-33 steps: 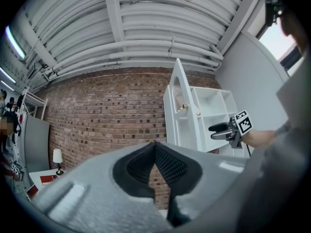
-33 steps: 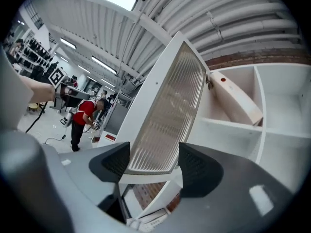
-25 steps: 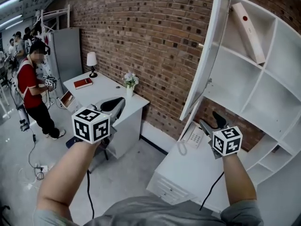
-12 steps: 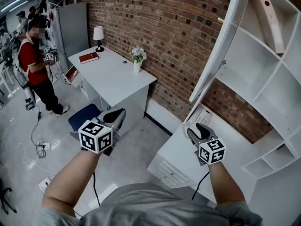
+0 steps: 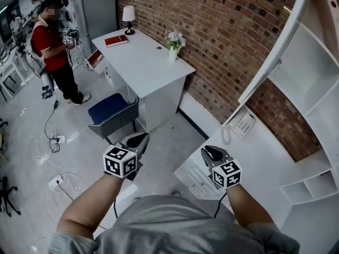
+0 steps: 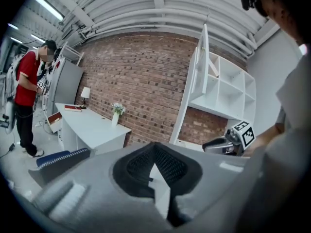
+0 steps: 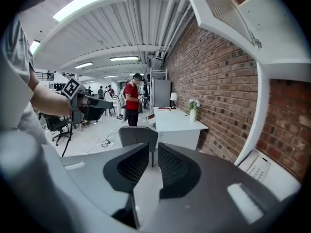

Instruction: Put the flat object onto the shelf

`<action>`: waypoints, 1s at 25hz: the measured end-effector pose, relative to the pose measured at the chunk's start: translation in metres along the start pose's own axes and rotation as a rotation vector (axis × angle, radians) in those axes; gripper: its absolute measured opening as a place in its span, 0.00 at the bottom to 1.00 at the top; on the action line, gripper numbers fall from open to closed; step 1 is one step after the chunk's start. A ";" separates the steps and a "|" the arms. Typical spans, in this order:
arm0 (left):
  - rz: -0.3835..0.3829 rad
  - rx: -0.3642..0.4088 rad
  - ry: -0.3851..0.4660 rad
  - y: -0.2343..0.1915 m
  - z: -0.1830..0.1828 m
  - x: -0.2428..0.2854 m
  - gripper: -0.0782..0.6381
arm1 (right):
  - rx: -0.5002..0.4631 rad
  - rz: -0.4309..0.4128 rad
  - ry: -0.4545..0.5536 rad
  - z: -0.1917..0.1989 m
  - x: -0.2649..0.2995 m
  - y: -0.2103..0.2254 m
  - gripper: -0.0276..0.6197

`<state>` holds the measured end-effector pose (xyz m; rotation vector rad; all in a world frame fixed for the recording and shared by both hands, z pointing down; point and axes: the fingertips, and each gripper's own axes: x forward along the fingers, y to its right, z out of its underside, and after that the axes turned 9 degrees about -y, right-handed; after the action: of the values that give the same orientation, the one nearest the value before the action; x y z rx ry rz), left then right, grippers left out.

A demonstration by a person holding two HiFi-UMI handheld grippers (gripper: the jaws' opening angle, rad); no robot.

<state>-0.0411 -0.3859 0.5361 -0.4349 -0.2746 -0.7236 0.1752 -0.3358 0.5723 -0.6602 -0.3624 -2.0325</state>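
Observation:
The flat beige object (image 6: pixel 213 68) leans inside an upper compartment of the white shelf (image 6: pixel 228 89), far from both grippers. My left gripper (image 5: pixel 141 137) hangs low over the floor in front of my body, its tips meeting with nothing held (image 6: pixel 154 145). My right gripper (image 5: pixel 208 150) hovers by the near corner of the white cabinet (image 5: pixel 265 157) under the shelf. Its jaws have just been closing; a narrow gap remains (image 7: pixel 153 148), with nothing between them. In the head view the shelf (image 5: pixel 312 89) rises at the right.
A white desk (image 5: pixel 143 67) with a lamp (image 5: pixel 128 16), a red book (image 5: pixel 116 40) and a flower vase (image 5: pixel 175 46) stands against the brick wall. A blue chair (image 5: pixel 112 112) is by it. A person in red (image 5: pixel 53 52) stands left. A telephone (image 5: pixel 242 125) lies on the cabinet. Cables cross the floor.
Both grippers have sunk from shelf height down close to my body. The head view has tipped down toward the floor. The right jaws have narrowed.

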 end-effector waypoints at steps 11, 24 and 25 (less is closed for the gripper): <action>-0.101 -0.129 -0.075 -0.024 0.093 -0.021 0.11 | 0.020 -0.199 -0.054 0.010 0.069 -0.064 0.06; -0.146 -0.200 -0.099 -0.036 0.134 -0.035 0.11 | 0.027 -0.342 -0.062 0.004 0.103 -0.100 0.06; -0.145 -0.198 -0.099 -0.036 0.135 -0.035 0.11 | 0.028 -0.346 -0.064 0.004 0.104 -0.100 0.06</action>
<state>-0.1030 -0.3261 0.6510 -0.6445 -0.3317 -0.8765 0.0476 -0.3542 0.6370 -0.6832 -0.5748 -2.3315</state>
